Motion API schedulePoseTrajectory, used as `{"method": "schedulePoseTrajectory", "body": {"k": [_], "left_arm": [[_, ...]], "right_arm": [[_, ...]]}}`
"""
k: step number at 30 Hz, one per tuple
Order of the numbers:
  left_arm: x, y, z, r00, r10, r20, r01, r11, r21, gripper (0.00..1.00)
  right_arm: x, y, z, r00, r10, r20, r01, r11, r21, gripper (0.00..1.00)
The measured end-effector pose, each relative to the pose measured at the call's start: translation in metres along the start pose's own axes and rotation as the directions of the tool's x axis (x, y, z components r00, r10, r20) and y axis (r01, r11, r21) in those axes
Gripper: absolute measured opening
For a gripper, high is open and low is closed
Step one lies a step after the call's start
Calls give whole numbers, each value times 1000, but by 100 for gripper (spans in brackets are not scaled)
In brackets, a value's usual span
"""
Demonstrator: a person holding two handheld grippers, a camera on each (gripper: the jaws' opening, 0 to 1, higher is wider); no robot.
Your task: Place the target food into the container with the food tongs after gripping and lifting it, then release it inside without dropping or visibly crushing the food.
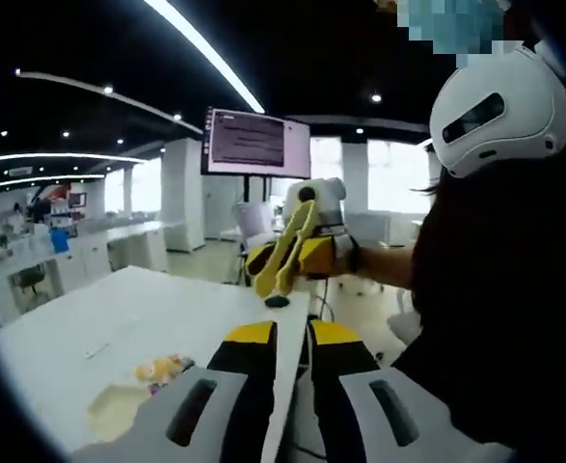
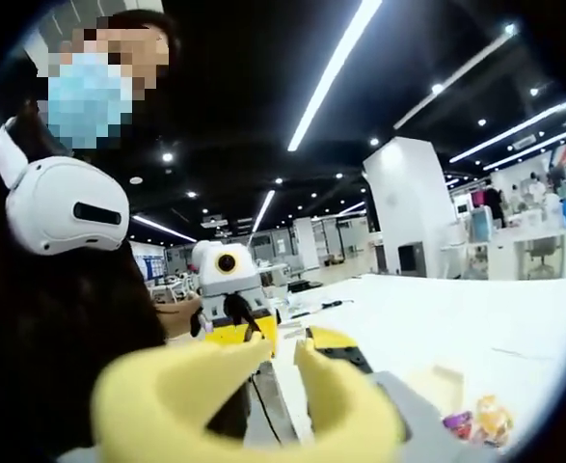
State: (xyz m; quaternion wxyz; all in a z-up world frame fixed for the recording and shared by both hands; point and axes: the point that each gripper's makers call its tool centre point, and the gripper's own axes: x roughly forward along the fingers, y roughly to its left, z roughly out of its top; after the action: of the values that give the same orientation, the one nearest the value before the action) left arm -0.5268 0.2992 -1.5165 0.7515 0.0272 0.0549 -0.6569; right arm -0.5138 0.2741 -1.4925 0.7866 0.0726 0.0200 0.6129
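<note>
Left gripper view: the left tool [image 1: 292, 338], its yellow-tipped jaws nearly together and holding nothing, is raised above the white worktop [image 1: 119, 318]. Ahead and above it, the right tool [image 1: 307, 253] carries the yellow food tongs [image 1: 284, 253], arms slightly spread. Down to its left lie the food [image 1: 162, 368], small, glossy and brightly wrapped, and a pale shallow container [image 1: 114, 410] (details too blurred to read).

Right gripper view: the right tool [image 2: 249, 386] is clamped on the smooth, rounded plastic tongs [image 2: 234, 395], the left tool [image 2: 239, 318] facing it. The food [image 2: 485, 420] sits low to the right, untouched. The pick-up seemingly hasn't begun; next comes lowering the tongs around the food, squeezing gently.
</note>
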Motion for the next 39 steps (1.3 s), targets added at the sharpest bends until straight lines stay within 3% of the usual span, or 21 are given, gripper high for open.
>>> {"method": "schedulePoseTrajectory", "body": {"k": [4, 7, 10, 12, 15, 20, 24, 29, 30, 31, 36, 39], "left_arm": [[-13, 13, -21, 995, 96, 4, -95, 993, -71, 19], [-26, 24, -45, 984, 177, -14, -178, 976, -128, 26], [-37, 29, -63, 973, 231, -18, -230, 954, -191, 30], [-42, 32, -71, 967, 255, -18, -253, 943, -218, 32], [-51, 38, -82, 958, 286, -24, -283, 930, -234, 37], [-55, 38, -88, 957, 289, -1, -279, 922, -268, 36], [-55, 40, -98, 956, 294, -16, -287, 918, -275, 39], [-57, 42, -110, 953, 301, -27, -295, 905, -307, 44], [-59, 44, -112, 951, 307, -25, -299, 901, -316, 46], [-59, 45, -114, 950, 312, -27, -304, 898, -317, 47], [-61, 54, -132, 930, 361, -66, -365, 886, -285, 58], [-62, 58, -139, 917, 392, -72, -396, 881, -260, 67]], "right_arm": [[-4, -26, -26, 988, -100, -119, 96, 995, -37, 21], [-6, -51, -48, 954, -197, -226, 171, 977, -128, 22], [-4, -62, -60, 925, -227, -305, 184, 969, -163, 22], [-4, -67, -62, 915, -233, -331, 181, 967, -180, 22], [0, -76, -50, 901, -247, -356, 181, 961, -207, 23], [5, -90, -33, 885, -275, -377, 192, 951, -243, 23], [6, -101, -42, 871, -292, -395, 207, 947, -244, 24], [-5, -126, -80, 832, -321, -453, 252, 945, -206, 24], [-11, -135, -92, 811, -338, -478, 278, 941, -194, 24], [-14, -142, -101, 801, -345, -488, 289, 938, -190, 24], [-34, -174, -150, 741, -365, -564, 346, 927, -145, 24], [-38, -181, -170, 721, -351, -597, 343, 930, -133, 25]]}}
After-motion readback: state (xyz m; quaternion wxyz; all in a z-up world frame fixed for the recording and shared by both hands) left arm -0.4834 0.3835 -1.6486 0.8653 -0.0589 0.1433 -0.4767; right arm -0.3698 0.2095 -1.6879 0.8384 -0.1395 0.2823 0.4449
